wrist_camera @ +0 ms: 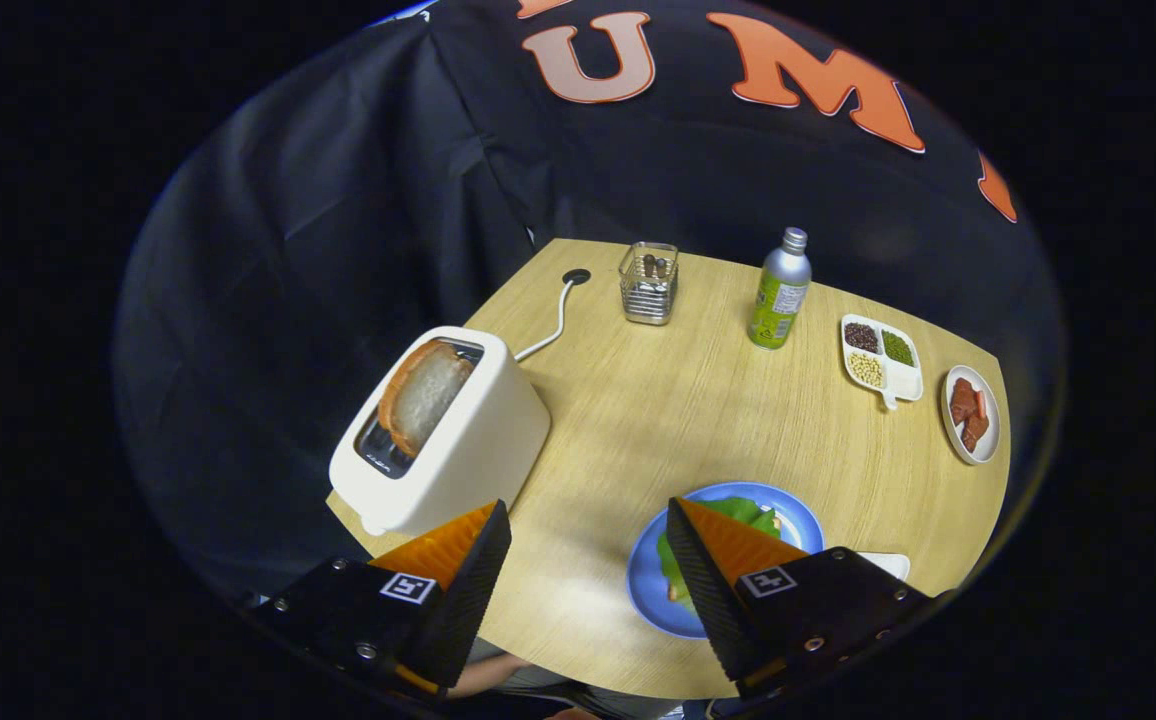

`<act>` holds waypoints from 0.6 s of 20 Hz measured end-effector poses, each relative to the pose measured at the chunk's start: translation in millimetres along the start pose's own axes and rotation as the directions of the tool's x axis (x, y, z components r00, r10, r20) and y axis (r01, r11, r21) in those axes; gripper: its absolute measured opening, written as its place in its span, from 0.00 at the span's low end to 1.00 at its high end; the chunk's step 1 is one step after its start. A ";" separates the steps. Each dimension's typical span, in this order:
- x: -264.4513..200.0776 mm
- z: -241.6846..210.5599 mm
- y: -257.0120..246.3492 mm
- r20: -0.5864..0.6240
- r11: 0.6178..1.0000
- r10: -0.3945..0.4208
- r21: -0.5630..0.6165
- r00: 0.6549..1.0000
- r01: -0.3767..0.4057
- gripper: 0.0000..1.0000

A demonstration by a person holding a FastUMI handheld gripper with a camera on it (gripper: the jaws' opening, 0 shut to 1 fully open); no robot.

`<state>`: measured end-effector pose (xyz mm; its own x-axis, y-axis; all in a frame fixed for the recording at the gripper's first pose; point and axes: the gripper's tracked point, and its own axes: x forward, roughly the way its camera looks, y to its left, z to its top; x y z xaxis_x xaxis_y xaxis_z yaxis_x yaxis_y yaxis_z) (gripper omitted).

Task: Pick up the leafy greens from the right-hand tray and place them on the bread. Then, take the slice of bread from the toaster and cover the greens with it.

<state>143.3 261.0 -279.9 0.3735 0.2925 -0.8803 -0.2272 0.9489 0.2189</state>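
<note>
My gripper is open above the table's near edge, with nothing between its fingers. A blue plate lies under the right finger; leafy greens rest on it, partly hidden by that finger, and a sliver of bread shows beneath them. A white toaster stands just beyond the left finger, with a slice of bread sticking up from its slot.
Farther back on the wooden table stand a wire holder and a metal bottle. At the far right are a white divided tray of beans and a small plate of meat slices. The toaster's cord runs backward.
</note>
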 end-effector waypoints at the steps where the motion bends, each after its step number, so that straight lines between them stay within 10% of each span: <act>1: 0.6 3.7 8.0 -0.002 1.000 0.002 -0.003 1.000 -0.002 0.95; 12: 25.5 38.0 99.5 -0.057 0.998 0.057 -0.020 0.997 -0.058 0.94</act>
<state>164.4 367.4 -264.6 0.3078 0.3391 -0.8890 -0.2665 0.9277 0.2615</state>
